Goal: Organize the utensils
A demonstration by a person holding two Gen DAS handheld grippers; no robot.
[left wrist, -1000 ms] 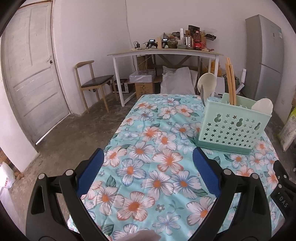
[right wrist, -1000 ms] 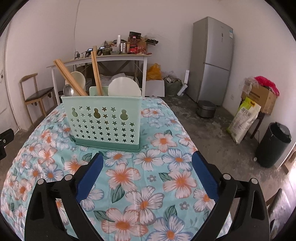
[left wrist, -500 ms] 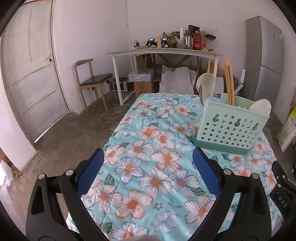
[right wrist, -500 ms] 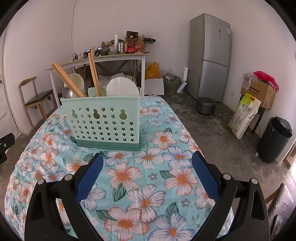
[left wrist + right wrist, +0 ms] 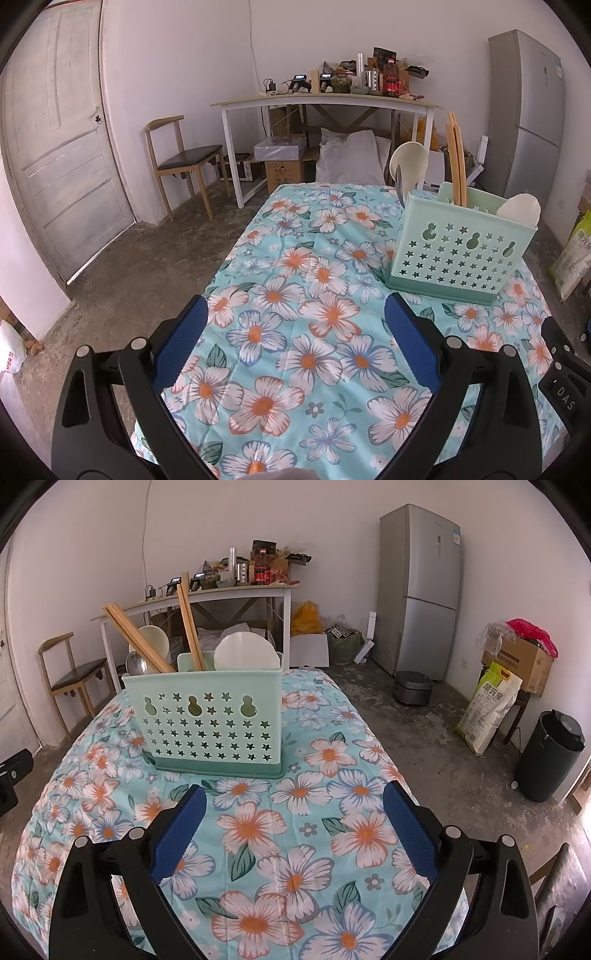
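Observation:
A mint green utensil holder with star cutouts stands upright on the floral tablecloth. It holds wooden chopsticks, white spoons and a metal spoon. It also shows in the left wrist view, at the right. My left gripper is open and empty, low over the cloth, left of the holder. My right gripper is open and empty, just in front of the holder.
A white desk with clutter stands beyond the table, a wooden chair and door to the left. A fridge, rice cooker, sack and black bin stand on the floor at right.
Both grippers have drawn back a little from the holder and risen slightly. Both stay open and empty. The holder has not moved.

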